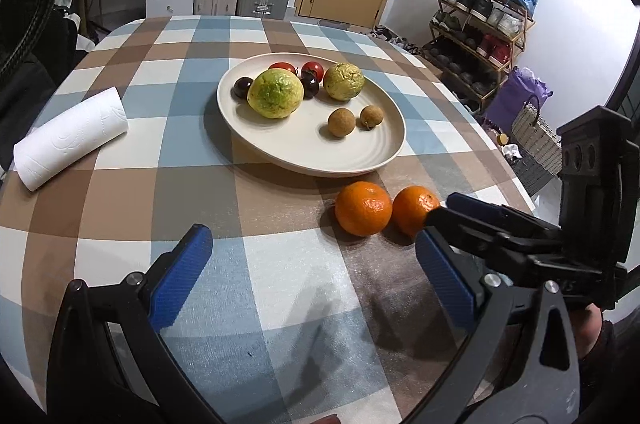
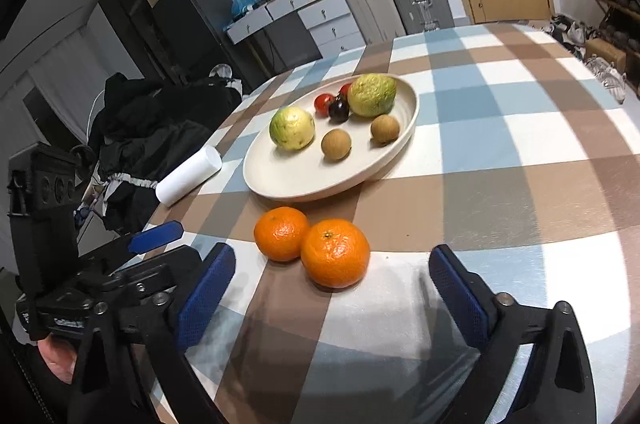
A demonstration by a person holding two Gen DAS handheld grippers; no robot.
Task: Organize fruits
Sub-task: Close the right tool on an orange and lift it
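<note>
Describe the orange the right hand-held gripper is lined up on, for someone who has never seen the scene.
Start at the cream plate on the checked tablecloth. Two oranges touch on the cloth in front of it. The target is the orange nearer the open right hand-held gripper; the other orange lies closer to the paper roll.

Bare surface (image 2: 500, 184) is lying open at the frame's right; two oranges (image 2: 316, 244) are blocking the centre, a plate (image 2: 280, 180) crowding behind them.
</note>
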